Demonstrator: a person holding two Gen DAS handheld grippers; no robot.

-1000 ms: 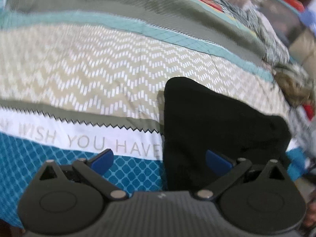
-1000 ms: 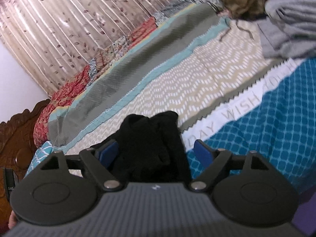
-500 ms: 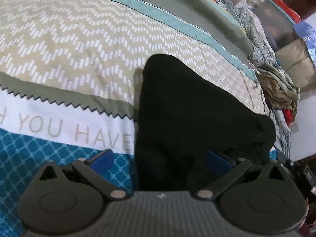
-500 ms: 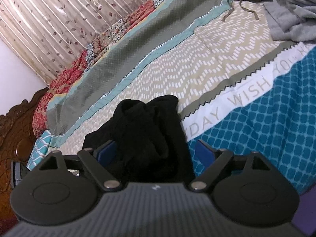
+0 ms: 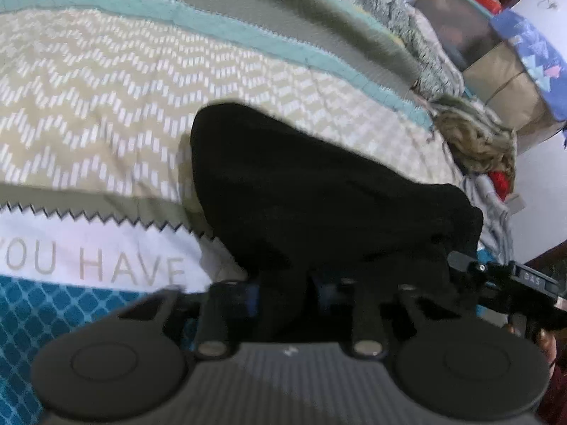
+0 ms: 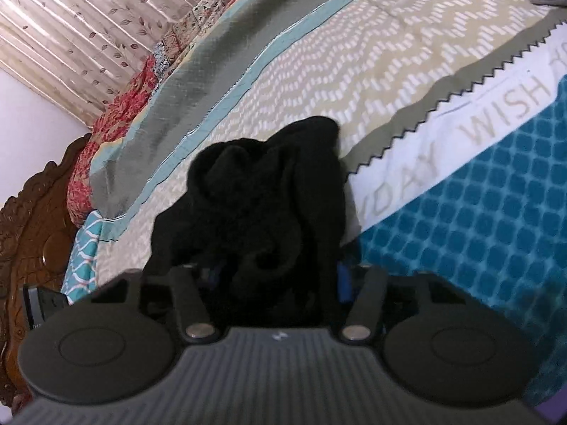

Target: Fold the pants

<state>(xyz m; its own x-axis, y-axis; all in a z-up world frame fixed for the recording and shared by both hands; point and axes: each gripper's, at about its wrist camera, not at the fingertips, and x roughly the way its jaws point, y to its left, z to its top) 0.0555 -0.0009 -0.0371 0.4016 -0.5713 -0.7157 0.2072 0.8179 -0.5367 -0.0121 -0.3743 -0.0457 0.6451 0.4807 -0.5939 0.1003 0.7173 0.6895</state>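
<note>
Pants (image 5: 319, 194) pinched between both grippers' fingers (image 6: 342, 279)

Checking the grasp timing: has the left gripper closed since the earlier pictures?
Yes. The left gripper has closed inward on the black pants; its blue fingers, earlier spread wide against its fixed body, now pinch the cloth.

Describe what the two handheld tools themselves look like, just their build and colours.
Both match. The left tool and right tool each have a dark grey ribbed body with a small pale logo, flanked by two round black discs. Black linkage bars pivot on silver rivets, and the finger pads are blue. No cables show. In the left view, the other tool's black side bears a small plate lettered "BAS".
</note>
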